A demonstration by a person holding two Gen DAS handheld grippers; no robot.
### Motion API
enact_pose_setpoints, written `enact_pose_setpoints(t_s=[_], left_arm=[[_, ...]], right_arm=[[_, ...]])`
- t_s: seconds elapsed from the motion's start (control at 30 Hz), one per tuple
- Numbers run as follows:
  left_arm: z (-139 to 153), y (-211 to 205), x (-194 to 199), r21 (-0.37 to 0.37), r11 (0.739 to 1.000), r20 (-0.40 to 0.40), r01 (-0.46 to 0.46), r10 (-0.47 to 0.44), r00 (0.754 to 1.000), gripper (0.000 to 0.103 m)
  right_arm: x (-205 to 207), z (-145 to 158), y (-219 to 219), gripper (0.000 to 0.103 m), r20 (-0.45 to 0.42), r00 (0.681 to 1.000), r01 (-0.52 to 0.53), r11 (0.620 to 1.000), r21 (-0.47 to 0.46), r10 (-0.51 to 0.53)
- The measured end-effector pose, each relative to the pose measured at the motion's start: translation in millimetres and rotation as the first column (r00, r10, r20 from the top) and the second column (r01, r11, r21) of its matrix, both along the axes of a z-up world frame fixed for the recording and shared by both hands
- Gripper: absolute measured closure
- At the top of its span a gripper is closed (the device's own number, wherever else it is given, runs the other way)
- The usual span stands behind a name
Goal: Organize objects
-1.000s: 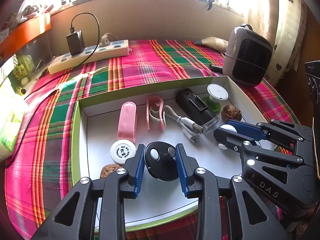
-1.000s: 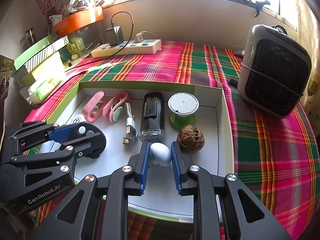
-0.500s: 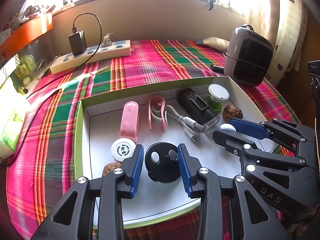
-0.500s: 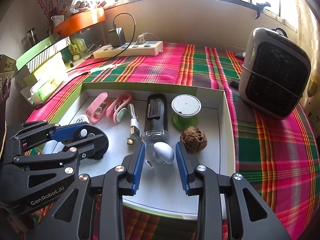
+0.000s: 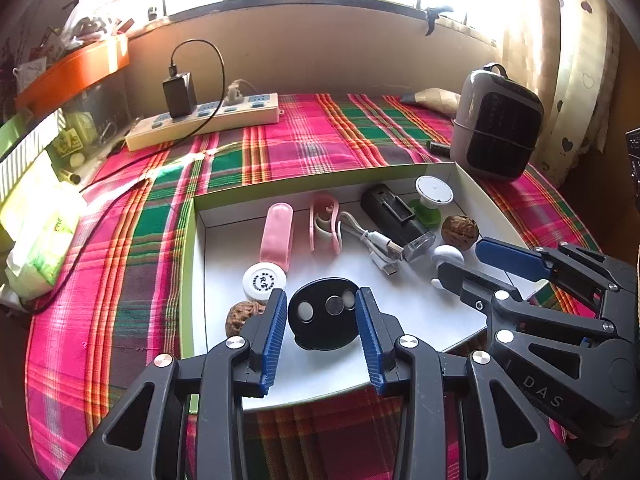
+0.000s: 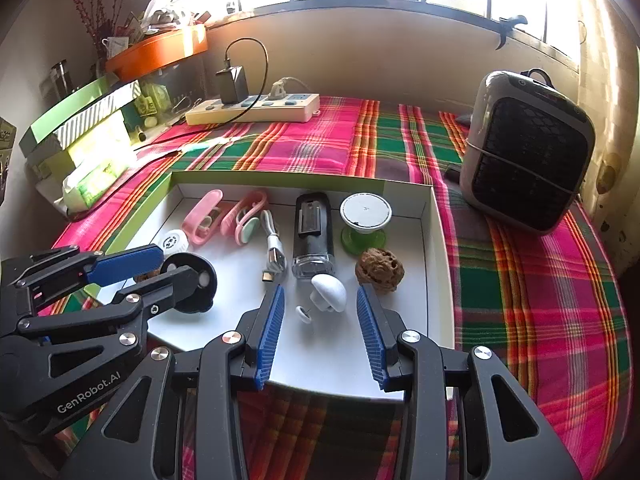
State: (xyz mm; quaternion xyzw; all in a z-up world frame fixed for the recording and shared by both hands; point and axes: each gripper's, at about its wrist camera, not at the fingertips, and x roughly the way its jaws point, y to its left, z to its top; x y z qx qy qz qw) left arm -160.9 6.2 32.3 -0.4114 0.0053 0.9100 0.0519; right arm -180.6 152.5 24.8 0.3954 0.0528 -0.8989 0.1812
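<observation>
Tray (image 5: 404,312) holds two walnuts (image 5: 460,230), two pink clips (image 5: 276,236), one cable (image 5: 372,238)

This is a lived-in home, by a sunny window. A bright pink-and-green plaid cloth (image 6: 328,140) covers the surface, with a cream plastic power strip (image 6: 256,108), a small grey-and-black fan heater (image 6: 528,152) and a heart-patterned curtain (image 5: 576,60) beside it.
</observation>
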Motion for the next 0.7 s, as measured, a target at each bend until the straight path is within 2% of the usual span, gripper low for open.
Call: enact_pose_setpoints(t_s=[0.23, 0.7], left_arm=[[9, 0, 16, -0.005, 0.999, -0.029, -0.044, 0.044, 0.999, 0.069], [16, 6, 51, -0.012, 0.997, -0.072, -0.071, 0.07, 0.995, 0.069]], right_arm=[[17, 9, 4, 0.064, -0.028, 0.999, 0.016, 1.0, -0.014, -0.017], [49, 18, 5, 0.064, -0.069, 0.997, 0.042, 0.999, -0.007, -0.042]])
